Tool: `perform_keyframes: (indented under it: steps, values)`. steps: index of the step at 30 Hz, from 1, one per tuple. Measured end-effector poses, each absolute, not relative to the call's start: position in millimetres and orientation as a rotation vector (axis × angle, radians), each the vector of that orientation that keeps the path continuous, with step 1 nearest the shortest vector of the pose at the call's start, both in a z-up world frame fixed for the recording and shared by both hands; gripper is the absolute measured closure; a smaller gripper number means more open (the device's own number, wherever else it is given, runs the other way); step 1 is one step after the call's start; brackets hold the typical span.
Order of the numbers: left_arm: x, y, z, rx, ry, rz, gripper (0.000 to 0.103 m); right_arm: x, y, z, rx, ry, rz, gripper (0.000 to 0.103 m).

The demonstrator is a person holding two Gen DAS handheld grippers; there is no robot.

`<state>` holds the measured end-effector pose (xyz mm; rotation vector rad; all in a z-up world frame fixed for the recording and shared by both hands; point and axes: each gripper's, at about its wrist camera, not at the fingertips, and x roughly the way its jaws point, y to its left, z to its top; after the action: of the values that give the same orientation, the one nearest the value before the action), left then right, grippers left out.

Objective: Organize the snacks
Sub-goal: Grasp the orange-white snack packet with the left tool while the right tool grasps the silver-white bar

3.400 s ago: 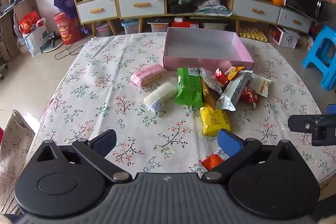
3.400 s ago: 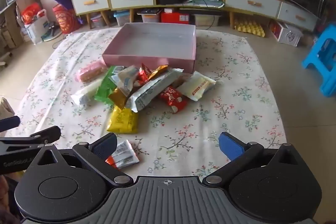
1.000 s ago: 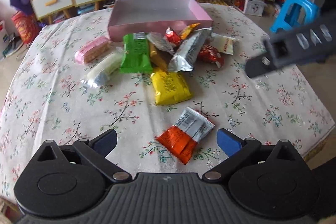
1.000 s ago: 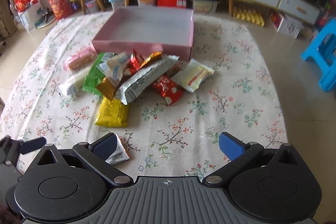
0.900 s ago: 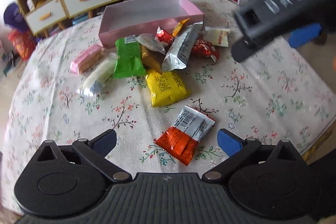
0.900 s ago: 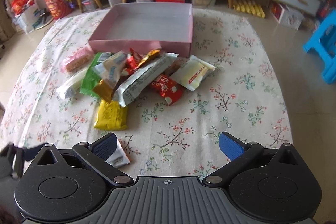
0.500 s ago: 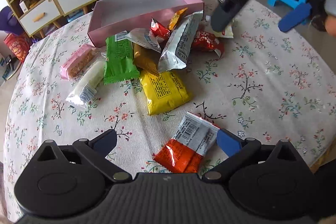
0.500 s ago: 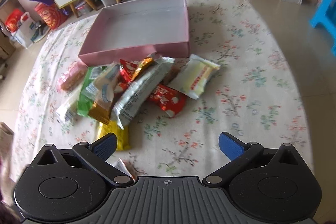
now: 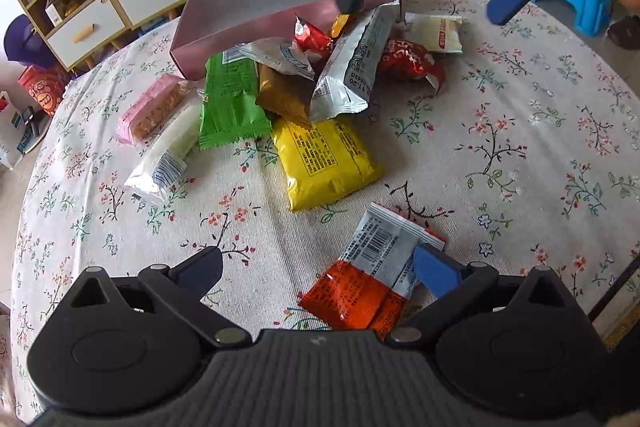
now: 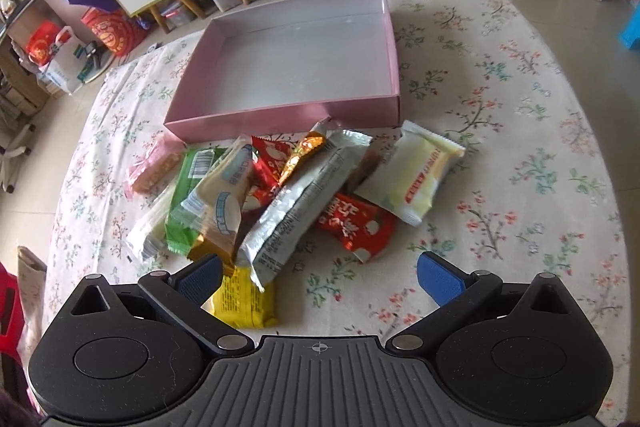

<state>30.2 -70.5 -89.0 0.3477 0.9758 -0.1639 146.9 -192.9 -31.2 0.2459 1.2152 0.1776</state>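
On a round table (image 10: 560, 187) covered in floral cloth, an empty pink box (image 10: 288, 115) sits toward the far edge. Nothing has been packed yet — every snack is outside it. Most lie heaped against the box's near wall: a silver packet (image 10: 304, 207), a red packet (image 10: 356, 223), a cream packet (image 10: 420, 175), a green packet (image 9: 232, 99) and others overlapping. A yellow packet (image 9: 324, 159) lies just nearer, and an orange-and-white packet (image 9: 372, 275) sits alone by the near edge. The left gripper (image 9: 318, 269) is spread wide with that orange-and-white packet between its fingers, not yet grasped. The right gripper (image 10: 318, 269) hangs over the heap, also spread wide and empty. By my judgement, the sorting is only beginning.
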Motion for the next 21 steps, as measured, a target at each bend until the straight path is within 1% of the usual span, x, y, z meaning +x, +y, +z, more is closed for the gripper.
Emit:
perform_keyframes:
  steps: [2, 4, 6, 7, 8, 10, 11, 12, 13, 15, 16, 18, 20, 21]
  values:
    - [31, -70, -88, 0.348, 0.962, -0.16, 0.005, 154, -190, -35, 0.269, 1.217, 0.19, 0.001]
    - [32, -69, -89, 0.348, 0.956, -0.161, 0.008, 161, -186, -38, 0.267, 1.214, 0.183, 0.004]
    - [30, -68, -91, 0.336, 0.954, -0.175, 0.01, 168, -183, -43, 0.268, 1.226, 0.182, 0.011]
    - [28, -67, -91, 0.332, 0.951, -0.184, 0.014, 170, -181, -46, 0.271, 1.236, 0.183, 0.013]
    - [27, -67, -91, 0.33, 0.946, -0.196, 0.016, 172, -179, -50, 0.274, 1.247, 0.189, 0.017]
    - [25, -68, -90, 0.325, 0.94, -0.224, 0.028, 174, -175, -55, 0.263, 1.269, 0.207, 0.026]
    - [23, -68, -90, 0.322, 0.938, -0.235, 0.03, 175, -173, -57, 0.256, 1.275, 0.216, 0.033]
    - [22, -68, -90, 0.319, 0.939, -0.246, 0.034, 175, -171, -58, 0.255, 1.278, 0.223, 0.037]
    - [21, -69, -90, 0.316, 0.94, -0.258, 0.037, 176, -171, -59, 0.258, 1.278, 0.228, 0.038]
    - [21, -67, -89, 0.304, 0.945, -0.276, 0.042, 179, -170, -61, 0.264, 1.278, 0.232, 0.046]
    - [21, -66, -89, 0.294, 0.951, -0.284, 0.044, 180, -170, -62, 0.269, 1.281, 0.231, 0.048]
    - [21, -62, -89, 0.275, 0.958, -0.295, 0.047, 181, -170, -64, 0.28, 1.286, 0.232, 0.056]
    - [21, -59, -90, 0.271, 0.96, -0.307, 0.046, 183, -169, -65, 0.277, 1.286, 0.235, 0.059]
    - [22, -57, -90, 0.269, 0.959, -0.315, 0.043, 184, -168, -65, 0.273, 1.286, 0.233, 0.06]
